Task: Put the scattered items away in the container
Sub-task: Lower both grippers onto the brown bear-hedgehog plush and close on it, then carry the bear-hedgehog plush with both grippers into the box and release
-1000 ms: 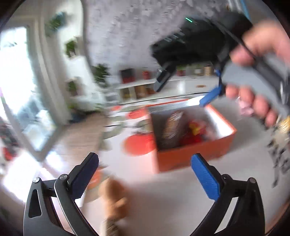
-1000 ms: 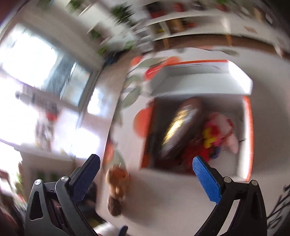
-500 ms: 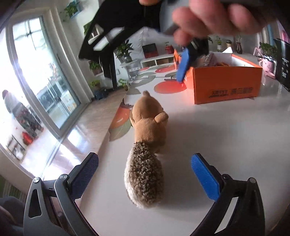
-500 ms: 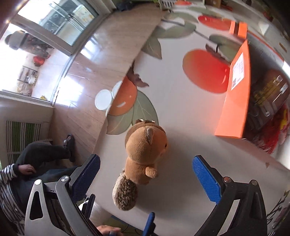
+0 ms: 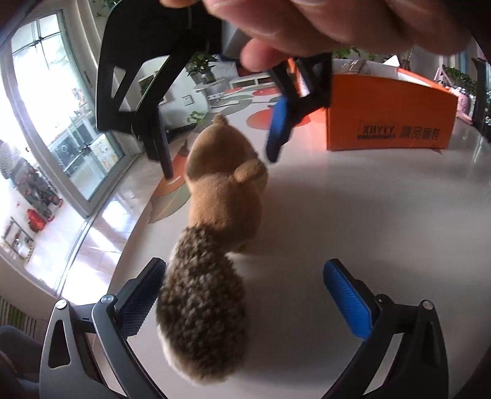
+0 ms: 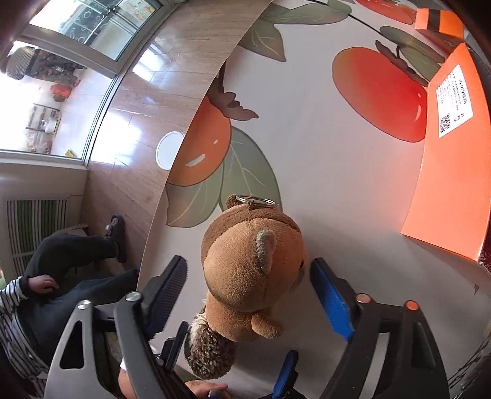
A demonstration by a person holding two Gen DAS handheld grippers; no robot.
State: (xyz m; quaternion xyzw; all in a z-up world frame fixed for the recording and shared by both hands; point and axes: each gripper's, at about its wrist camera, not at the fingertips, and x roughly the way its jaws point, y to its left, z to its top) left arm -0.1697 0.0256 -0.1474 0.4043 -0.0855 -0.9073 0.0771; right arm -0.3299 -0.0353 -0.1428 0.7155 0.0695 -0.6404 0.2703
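Observation:
A brown plush squirrel (image 5: 225, 190) with a speckled bushy tail (image 5: 202, 304) lies on the white table; it also shows in the right wrist view (image 6: 251, 270). My right gripper (image 6: 248, 294) is open, straddling the plush head from above; it shows in the left wrist view (image 5: 221, 135). My left gripper (image 5: 242, 294) is open just behind the tail, its left pad close beside it. The orange box (image 5: 389, 113) stands beyond the plush, also at the right edge of the right wrist view (image 6: 454, 172).
The table edge (image 6: 172, 190) runs close to the plush's left, with wooden floor (image 6: 147, 101) below. The tablecloth bears persimmon prints (image 6: 377, 92). A small orange packet (image 6: 438, 18) lies at the far end. A seated person's legs (image 6: 76, 276) are beside the table.
Both grippers left the box and came to the plush. The right gripper has dropped over its head, jaws narrowing on both sides; the left has moved up to the tail.

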